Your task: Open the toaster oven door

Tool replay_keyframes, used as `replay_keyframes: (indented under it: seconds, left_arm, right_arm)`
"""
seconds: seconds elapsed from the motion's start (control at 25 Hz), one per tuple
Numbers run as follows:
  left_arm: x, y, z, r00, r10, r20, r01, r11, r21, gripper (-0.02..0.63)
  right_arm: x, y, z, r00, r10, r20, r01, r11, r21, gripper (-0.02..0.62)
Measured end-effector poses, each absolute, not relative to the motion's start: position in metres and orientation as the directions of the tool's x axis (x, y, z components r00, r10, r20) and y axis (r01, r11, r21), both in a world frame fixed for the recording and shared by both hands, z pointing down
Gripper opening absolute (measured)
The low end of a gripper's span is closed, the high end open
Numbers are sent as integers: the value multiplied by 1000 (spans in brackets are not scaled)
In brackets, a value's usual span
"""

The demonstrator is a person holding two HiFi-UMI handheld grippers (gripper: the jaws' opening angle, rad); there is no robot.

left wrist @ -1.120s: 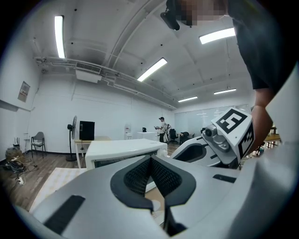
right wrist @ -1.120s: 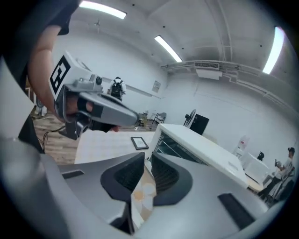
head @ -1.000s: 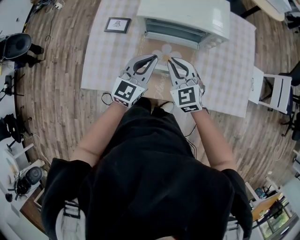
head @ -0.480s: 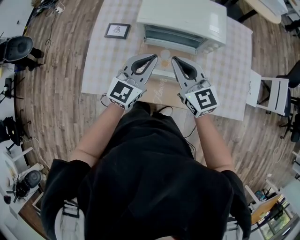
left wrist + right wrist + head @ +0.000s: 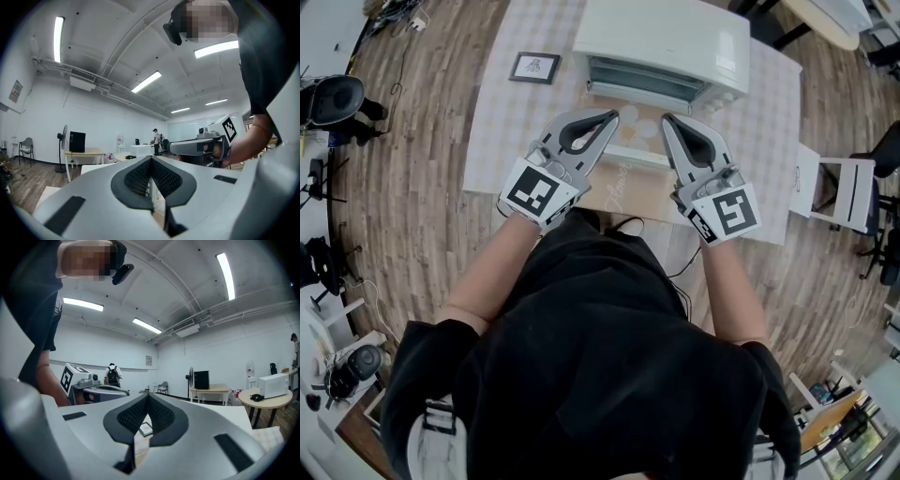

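The left claw (image 5: 609,115) and right claw (image 5: 667,120) are both pinched shut and empty, hovering just before the oven (image 5: 661,42) at the surface's (image 5: 750,131) far side. Shut tips cannot grip; pushing could skid, shoving the oven back

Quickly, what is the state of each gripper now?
Left gripper: closed, holding nothing.
Right gripper: closed, holding nothing.

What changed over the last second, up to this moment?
The right gripper swung out to the right, away from the left gripper, and its jaws closed on nothing. The left gripper barely shifted; its jaws are shut and empty. The toaster oven and the small frame stayed where they were.
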State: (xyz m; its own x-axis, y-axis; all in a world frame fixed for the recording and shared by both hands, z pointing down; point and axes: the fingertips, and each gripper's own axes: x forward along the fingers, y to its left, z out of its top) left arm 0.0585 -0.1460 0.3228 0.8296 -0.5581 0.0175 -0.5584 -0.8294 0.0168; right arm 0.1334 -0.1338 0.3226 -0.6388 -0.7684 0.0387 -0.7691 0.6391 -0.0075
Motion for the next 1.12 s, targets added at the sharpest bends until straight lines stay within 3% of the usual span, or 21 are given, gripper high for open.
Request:
replay_keyframes:
  seconds: [1.12]
  left_arm:
    - [39, -158, 309, 808, -589, 2, -589, -808, -10, 14]
  right_arm:
    - [174, -129, 322, -526, -849, 43, -848, 528, 49, 17]
